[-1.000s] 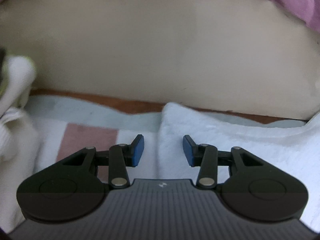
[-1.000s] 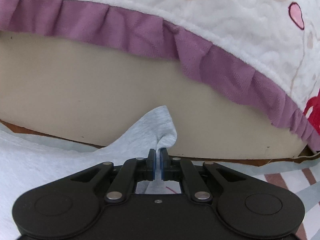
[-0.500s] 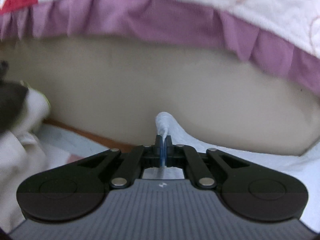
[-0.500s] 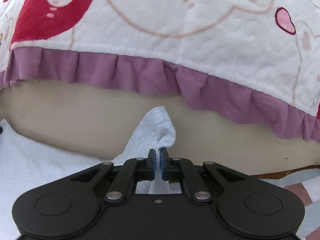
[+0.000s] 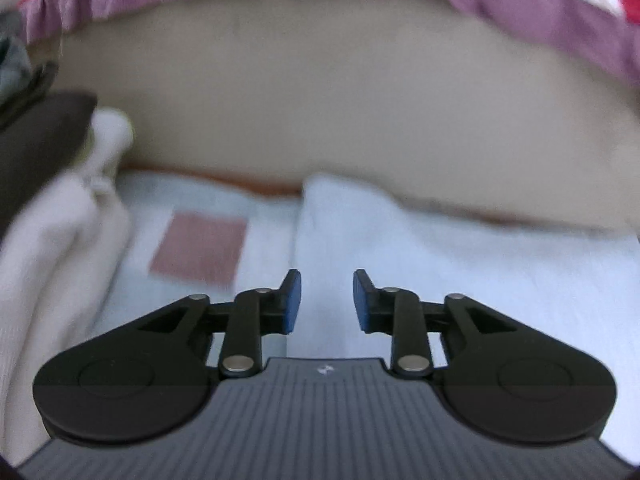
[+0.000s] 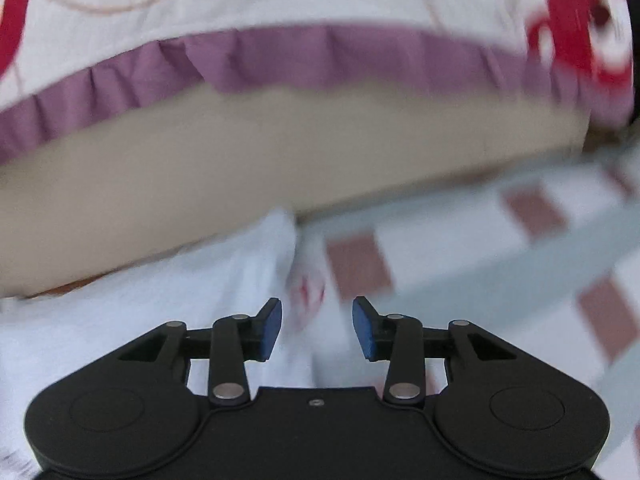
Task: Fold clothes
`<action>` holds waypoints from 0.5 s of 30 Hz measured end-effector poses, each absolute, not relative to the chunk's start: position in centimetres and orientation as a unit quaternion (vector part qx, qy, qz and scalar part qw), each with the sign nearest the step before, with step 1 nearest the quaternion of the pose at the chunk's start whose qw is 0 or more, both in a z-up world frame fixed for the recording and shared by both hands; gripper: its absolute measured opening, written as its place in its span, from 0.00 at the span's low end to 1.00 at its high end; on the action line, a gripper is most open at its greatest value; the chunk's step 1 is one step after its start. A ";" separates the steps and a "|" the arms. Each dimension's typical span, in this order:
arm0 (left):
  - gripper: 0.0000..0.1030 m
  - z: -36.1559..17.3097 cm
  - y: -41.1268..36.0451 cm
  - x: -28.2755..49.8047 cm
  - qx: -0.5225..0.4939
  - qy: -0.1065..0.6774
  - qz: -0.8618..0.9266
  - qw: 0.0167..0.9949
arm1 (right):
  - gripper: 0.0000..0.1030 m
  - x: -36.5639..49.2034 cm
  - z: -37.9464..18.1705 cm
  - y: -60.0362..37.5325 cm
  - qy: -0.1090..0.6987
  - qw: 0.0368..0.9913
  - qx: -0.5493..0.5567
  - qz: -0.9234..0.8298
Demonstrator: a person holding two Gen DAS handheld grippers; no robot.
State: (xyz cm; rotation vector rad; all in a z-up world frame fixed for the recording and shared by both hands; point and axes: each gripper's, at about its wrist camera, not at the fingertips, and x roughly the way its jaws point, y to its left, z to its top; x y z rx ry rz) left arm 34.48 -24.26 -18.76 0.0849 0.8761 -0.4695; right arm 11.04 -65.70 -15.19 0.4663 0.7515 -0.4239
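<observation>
We see the pale blue garment (image 5: 420,264) lying flat on the checked sheet (image 5: 200,252), its long axis running across toward the beige panel (image 5: 340,112). Our left tool (image 5: 327,302) and right tool (image 6: 317,330) are both opening, gripping nothing. No writing is readable.

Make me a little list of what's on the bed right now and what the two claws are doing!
garment: pale blue cloth, lying flat on the checked sheet
left claw: opening, nothing pinched
right claw: opening, cloth beneath, not pinched
left side: white clothes pile
behind: white quilt with purple frill
</observation>
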 end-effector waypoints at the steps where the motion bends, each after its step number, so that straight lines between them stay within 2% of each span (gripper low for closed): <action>1: 0.31 -19.0 -23.9 33.7 0.049 0.426 -0.236 0.872 | 0.43 9.9 -15.5 -65.4 0.373 0.881 0.235 -0.175; 4: 0.39 -19.6 -23.1 30.7 0.070 0.437 -0.263 0.857 | 0.43 6.4 -16.0 -63.5 0.418 0.874 0.222 -0.111; 6: 0.39 -20.3 -23.6 29.4 0.085 0.449 -0.274 0.846 | 0.44 7.0 -16.6 -61.7 0.455 0.867 0.183 -0.087; 8: 0.37 -20.3 -24.0 27.6 0.111 0.451 -0.274 0.842 | 0.45 6.5 -17.6 -60.6 0.460 0.874 0.131 -0.086; 9: 0.36 -20.3 -24.1 26.4 0.128 0.445 -0.274 0.843 | 0.40 6.0 -17.8 -59.9 0.455 0.879 0.111 -0.088; 10: 0.36 -20.2 -24.3 25.3 0.145 0.440 -0.273 0.843 | 0.24 5.5 -17.9 -59.2 0.450 0.884 0.091 -0.090; 11: 0.36 -20.2 -24.5 24.1 0.161 0.434 -0.273 0.843 | 0.01 5.4 -17.7 -59.0 0.445 0.885 0.085 -0.103; 15: 0.35 -19.7 -24.2 21.5 0.229 0.403 -0.235 0.854 | 0.00 5.0 -16.8 -58.0 0.425 0.890 0.058 -0.156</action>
